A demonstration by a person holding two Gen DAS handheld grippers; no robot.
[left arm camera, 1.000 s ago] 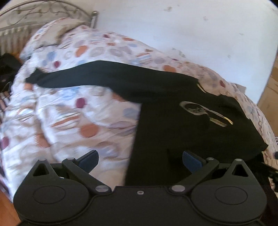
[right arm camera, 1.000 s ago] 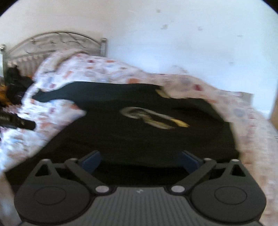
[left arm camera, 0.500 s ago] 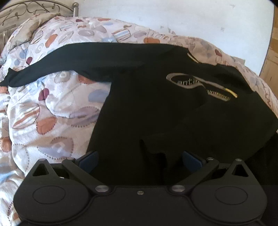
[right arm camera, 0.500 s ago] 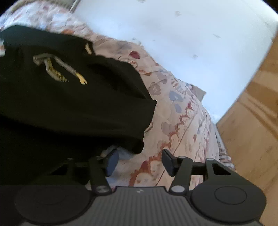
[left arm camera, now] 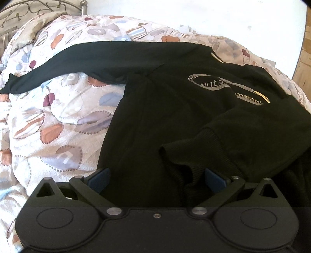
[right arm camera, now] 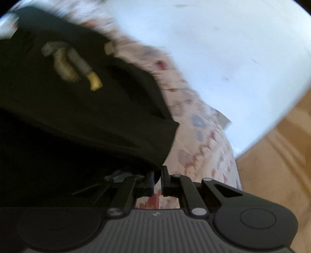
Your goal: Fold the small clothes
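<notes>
The bed (left arm camera: 48, 116), covered by a pale quilted duvet printed with blue, rust and plum ovals, stands against a white wall (left arm camera: 194, 17), with a curled metal headboard (left arm camera: 23, 7) at the far left corner and pale wooden boards (right arm camera: 281, 148) at the right. Spread across it lies the black long-sleeved knit sweater (left arm camera: 165, 109) with a silver and gold chest logo (left arm camera: 227, 89); its left sleeve (left arm camera: 68, 62) stretches flat toward the headboard, while the other sleeve, ending in a ribbed cuff (left arm camera: 194, 153), is already folded in across the body. A second ago both tools hung wide above the garment; since then the right tool (right arm camera: 157, 181) has swung out to the sweater's right-hand hem corner and snapped narrow, and in its blurred view the black fabric edge seems pinched between the nearly touching jaws, with patterned duvet showing beneath. The left tool (left arm camera: 157, 181) has dropped closer over the lower middle of the sweater and has settled there; its blue-padded jaws stand wide, straddling cloth near the cuff without pressing on it. Judging from this, one corner looks secured for the next fold, but the left side is not yet gripped, so lifting now would likely drag the garment askew.
</notes>
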